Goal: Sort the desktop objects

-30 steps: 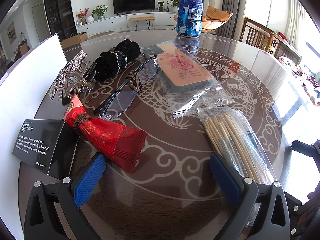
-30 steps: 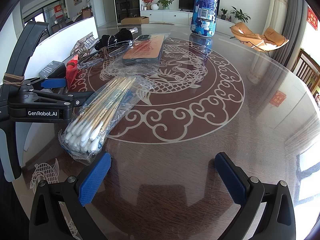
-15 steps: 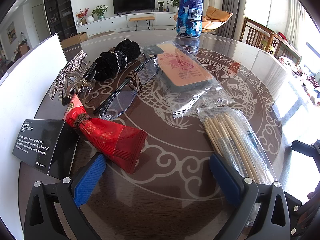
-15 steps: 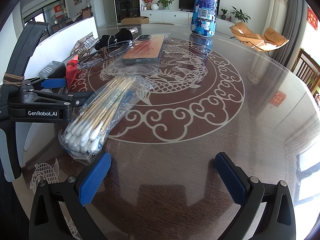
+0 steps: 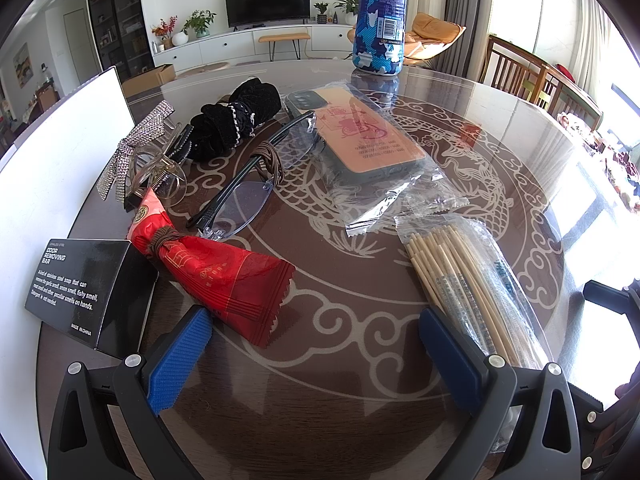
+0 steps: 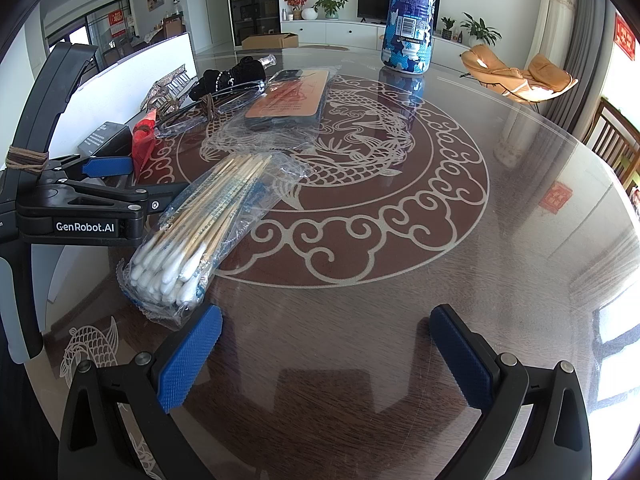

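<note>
The swab bag (image 6: 200, 236) lies on the table (image 6: 400, 240), its long axis running away from the right gripper (image 6: 324, 354), cotton tips nearest. The left gripper (image 5: 316, 344), marked GenRobot.AI, and the right both gape wide, holding nothing. The black box (image 5: 84, 284) reads "Odor Removing Bar".

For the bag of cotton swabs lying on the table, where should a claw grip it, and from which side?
Grip the bag of cotton swabs across its middle, coming from above with the fingers straddling its width. It lies flat and long, the sticks bundled parallel, so a crosswise pinch probably gathers them. The open right claw sits nearest its cotton-tip end.
</note>
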{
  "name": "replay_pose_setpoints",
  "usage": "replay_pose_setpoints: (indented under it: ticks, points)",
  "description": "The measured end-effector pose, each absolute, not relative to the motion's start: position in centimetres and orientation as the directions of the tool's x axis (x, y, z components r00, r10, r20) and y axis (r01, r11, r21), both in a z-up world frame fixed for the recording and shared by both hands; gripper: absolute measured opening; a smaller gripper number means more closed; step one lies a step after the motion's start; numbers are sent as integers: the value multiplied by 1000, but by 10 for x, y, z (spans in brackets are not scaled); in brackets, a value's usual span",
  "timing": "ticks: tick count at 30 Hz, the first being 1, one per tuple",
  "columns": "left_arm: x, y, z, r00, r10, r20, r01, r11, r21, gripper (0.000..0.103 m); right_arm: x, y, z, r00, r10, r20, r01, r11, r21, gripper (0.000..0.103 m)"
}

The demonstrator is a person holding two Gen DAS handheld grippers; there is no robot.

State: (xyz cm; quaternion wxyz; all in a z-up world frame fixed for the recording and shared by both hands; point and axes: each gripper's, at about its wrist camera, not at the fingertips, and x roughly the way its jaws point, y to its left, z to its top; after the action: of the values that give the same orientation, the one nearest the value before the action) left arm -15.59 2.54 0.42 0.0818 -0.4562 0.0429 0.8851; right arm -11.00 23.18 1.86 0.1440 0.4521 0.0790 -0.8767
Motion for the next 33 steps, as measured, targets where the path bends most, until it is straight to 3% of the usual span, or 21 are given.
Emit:
replay_pose_setpoints:
  ticks: [33]
  points:
    - [-158,24,5,-571,105,-814,-183,-983,1,103,-110,232,19,-550,-181,-815,324,-946,-8,103]
